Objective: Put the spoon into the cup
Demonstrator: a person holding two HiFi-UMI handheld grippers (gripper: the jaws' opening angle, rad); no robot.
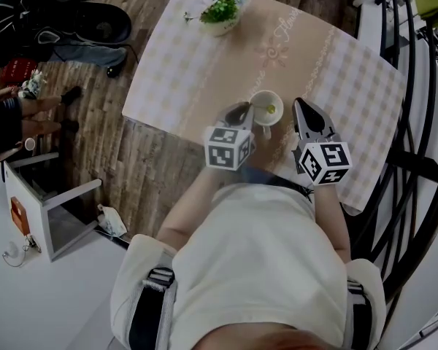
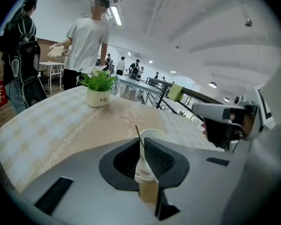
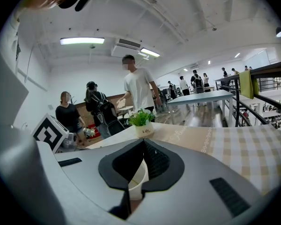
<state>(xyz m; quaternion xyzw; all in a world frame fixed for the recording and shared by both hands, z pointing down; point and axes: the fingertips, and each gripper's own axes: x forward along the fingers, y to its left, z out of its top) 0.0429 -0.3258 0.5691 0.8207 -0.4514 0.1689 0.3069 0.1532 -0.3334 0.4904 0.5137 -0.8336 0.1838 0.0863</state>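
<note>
A white cup (image 1: 260,98) stands near the front of the checked table (image 1: 204,57). The spoon (image 1: 269,109) lies with one end inside it. My left gripper (image 1: 245,109) is at the cup's left rim, with its jaws shut. In the left gripper view the spoon's thin dark handle (image 2: 137,130) rises from my left gripper's (image 2: 141,142) tips, in front of the cup (image 2: 155,134). My right gripper (image 1: 301,104) is just right of the cup, shut and empty. The right gripper view shows the cup (image 3: 138,179) beyond my right gripper's (image 3: 143,143) closed jaws.
A small potted plant (image 1: 220,12) stands at the table's far edge. Bags lie on the wooden floor (image 1: 95,100) to the left, near a white cabinet (image 1: 47,210). Metal railing (image 1: 416,122) runs along the right. People (image 2: 86,41) stand beyond the table.
</note>
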